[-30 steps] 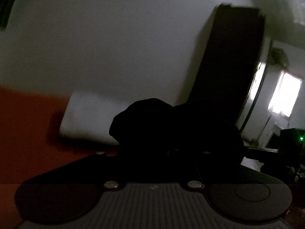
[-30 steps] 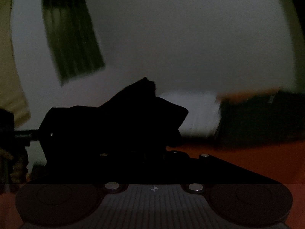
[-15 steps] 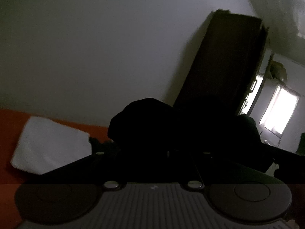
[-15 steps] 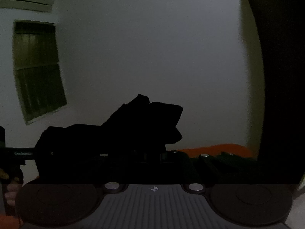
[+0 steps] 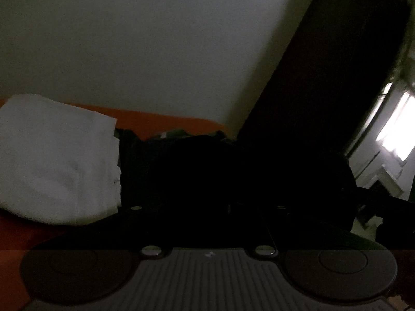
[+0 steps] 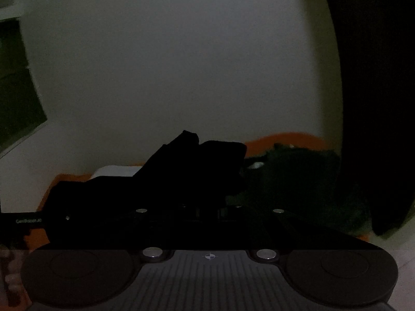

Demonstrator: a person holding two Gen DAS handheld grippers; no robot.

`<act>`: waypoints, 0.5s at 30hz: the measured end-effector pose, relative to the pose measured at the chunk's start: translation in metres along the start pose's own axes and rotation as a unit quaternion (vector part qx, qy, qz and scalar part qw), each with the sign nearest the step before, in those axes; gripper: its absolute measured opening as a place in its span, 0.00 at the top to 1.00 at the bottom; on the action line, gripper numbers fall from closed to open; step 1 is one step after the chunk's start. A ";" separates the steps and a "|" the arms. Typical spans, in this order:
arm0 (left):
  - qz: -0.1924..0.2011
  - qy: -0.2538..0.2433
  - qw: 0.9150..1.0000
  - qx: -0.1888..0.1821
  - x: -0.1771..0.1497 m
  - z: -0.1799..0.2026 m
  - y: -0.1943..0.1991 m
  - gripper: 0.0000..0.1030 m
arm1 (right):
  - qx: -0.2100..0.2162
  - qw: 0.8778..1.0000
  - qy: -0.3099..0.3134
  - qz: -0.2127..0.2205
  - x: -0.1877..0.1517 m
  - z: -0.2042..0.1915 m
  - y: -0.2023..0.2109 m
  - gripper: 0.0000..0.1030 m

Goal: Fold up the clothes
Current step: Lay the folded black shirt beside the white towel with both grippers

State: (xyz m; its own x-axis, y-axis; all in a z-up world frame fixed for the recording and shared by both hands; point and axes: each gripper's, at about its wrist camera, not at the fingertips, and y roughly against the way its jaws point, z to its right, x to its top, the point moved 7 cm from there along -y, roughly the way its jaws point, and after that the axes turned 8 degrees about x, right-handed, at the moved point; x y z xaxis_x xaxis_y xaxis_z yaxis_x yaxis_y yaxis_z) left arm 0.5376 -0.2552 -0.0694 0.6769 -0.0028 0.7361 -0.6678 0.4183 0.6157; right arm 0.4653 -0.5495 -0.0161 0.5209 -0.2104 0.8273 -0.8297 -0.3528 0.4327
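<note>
The room is dim and both views are dark. In the left wrist view a black bunched cloth garment [image 5: 233, 171] sits right at the front of the left gripper [image 5: 207, 204], covering its fingers; the gripper is closed on it, and the cloth rises above the gripper's black body. Just to the left of the garment lies a folded white cloth stack [image 5: 57, 160] on an orange bed surface [image 5: 160, 121]. A tall dark wooden wardrobe [image 5: 324, 72] stands behind the garment, to its right, against a plain pale wall [image 5: 129, 39], and a bright window [image 5: 396, 134] shows further right.

In the right wrist view the same black garment [image 6: 192, 171] is heaped over the front of the right gripper [image 6: 207, 207], which is clamped on it too; its fingers are lost in the dark cloth. A dark green crumpled clothes pile [image 6: 298, 181] lies to the right of the garment on the orange bed surface [image 6: 285, 140]
</note>
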 end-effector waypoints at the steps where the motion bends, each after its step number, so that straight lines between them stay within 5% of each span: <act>1: -0.005 -0.006 1.000 0.003 0.011 -0.003 -0.019 0.84 | -0.002 1.000 -0.005 -0.005 0.005 0.009 -0.018 0.92; 6: -0.043 -0.025 0.999 0.020 0.056 -0.014 -0.134 0.81 | -0.019 0.999 -0.010 -0.024 0.037 0.048 -0.122 0.92; 7: -0.054 -0.023 0.998 0.038 0.065 -0.021 -0.162 0.74 | -0.026 0.999 -0.012 -0.031 0.042 0.055 -0.146 0.92; 10: -0.073 -0.007 0.987 0.144 0.092 -0.059 -0.233 0.50 | -0.073 0.995 -0.041 -0.054 0.051 0.090 -0.215 0.68; 12: -0.073 0.010 0.973 0.219 0.108 -0.087 -0.256 0.44 | -0.108 0.991 -0.037 -0.071 0.054 0.110 -0.245 0.39; 15: -0.050 0.043 0.965 0.253 0.122 -0.112 -0.255 0.44 | -0.167 0.984 -0.008 -0.058 0.067 0.128 -0.248 0.35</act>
State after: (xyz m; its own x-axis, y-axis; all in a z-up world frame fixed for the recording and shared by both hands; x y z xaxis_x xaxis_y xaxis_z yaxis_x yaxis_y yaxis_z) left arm 0.8253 -0.2606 -0.1686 0.7539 0.0637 0.6539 -0.6496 -0.0766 0.7564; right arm 0.7311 -0.5927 -0.1140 0.6176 -0.2011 0.7603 -0.7822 -0.0567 0.6204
